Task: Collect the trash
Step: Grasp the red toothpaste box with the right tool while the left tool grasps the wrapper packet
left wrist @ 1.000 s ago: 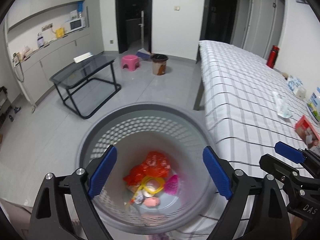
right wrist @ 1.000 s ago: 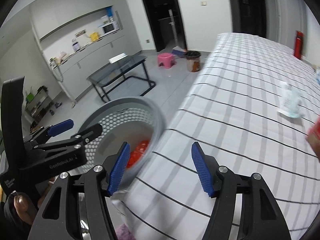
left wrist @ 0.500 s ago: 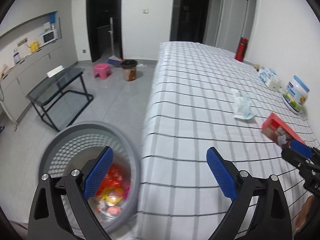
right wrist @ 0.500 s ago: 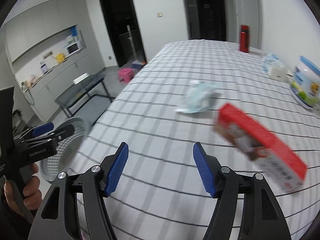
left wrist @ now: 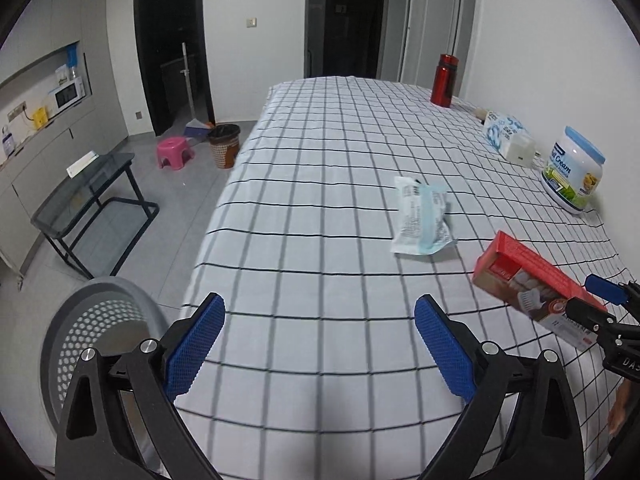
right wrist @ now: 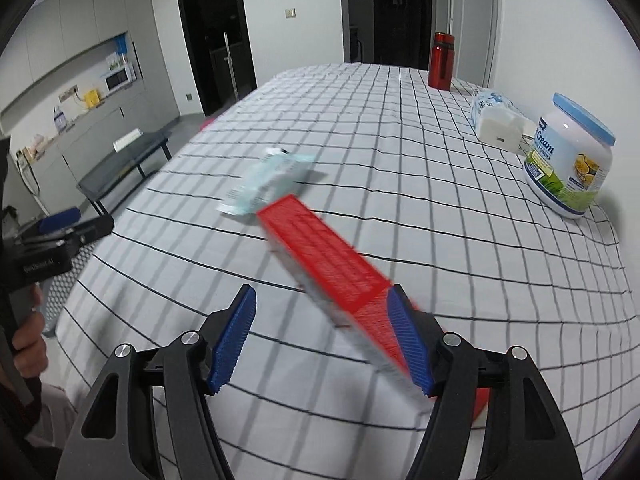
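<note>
Both tongs point downward, the left tongs (left wrist: 318,342) spread wide, the right tongs (right wrist: 320,338) parted less

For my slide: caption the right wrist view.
Open right gripper nears red box on checkered table.

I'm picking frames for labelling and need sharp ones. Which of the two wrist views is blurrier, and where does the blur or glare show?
Right wrist view: blurrier; the red box and the pale wrapper are smeared, the checked tablecloth softens near the camera. Left wrist view: the same box and wrapper are fairly crisp, only near grid lines soft. Both: fisheye bending, a small highlight on the jar.
</note>
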`<action>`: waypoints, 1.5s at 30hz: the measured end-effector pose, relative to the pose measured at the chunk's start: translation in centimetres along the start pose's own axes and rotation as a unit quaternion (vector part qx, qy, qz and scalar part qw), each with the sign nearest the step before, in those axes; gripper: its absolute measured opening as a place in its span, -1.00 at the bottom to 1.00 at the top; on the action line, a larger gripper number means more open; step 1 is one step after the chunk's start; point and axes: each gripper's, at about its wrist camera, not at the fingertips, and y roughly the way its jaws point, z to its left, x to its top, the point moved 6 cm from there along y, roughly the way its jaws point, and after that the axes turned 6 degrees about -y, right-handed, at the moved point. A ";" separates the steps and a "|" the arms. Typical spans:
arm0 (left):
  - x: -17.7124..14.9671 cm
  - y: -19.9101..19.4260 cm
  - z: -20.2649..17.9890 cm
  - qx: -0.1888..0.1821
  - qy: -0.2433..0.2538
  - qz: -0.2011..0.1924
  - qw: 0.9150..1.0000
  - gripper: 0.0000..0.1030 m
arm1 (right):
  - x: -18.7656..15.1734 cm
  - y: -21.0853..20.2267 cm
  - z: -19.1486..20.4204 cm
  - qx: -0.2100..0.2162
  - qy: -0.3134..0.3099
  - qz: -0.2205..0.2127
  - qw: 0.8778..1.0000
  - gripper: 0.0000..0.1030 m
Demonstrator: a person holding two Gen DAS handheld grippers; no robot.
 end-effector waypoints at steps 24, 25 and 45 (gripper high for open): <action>0.6 3.1 -4.6 0.013 0.018 0.017 1.000 0.82 | -0.1 7.4 -1.0 0.074 -0.100 0.134 0.983 -0.32; 0.7 3.2 -4.7 0.012 0.019 0.016 1.000 0.82 | -0.1 7.3 -1.0 0.077 -0.097 0.133 0.983 -0.32; 4.4 9.1 -10.9 -0.008 0.066 0.021 0.998 0.83 | 3.1 4.8 -4.8 0.080 0.088 0.004 0.993 -0.33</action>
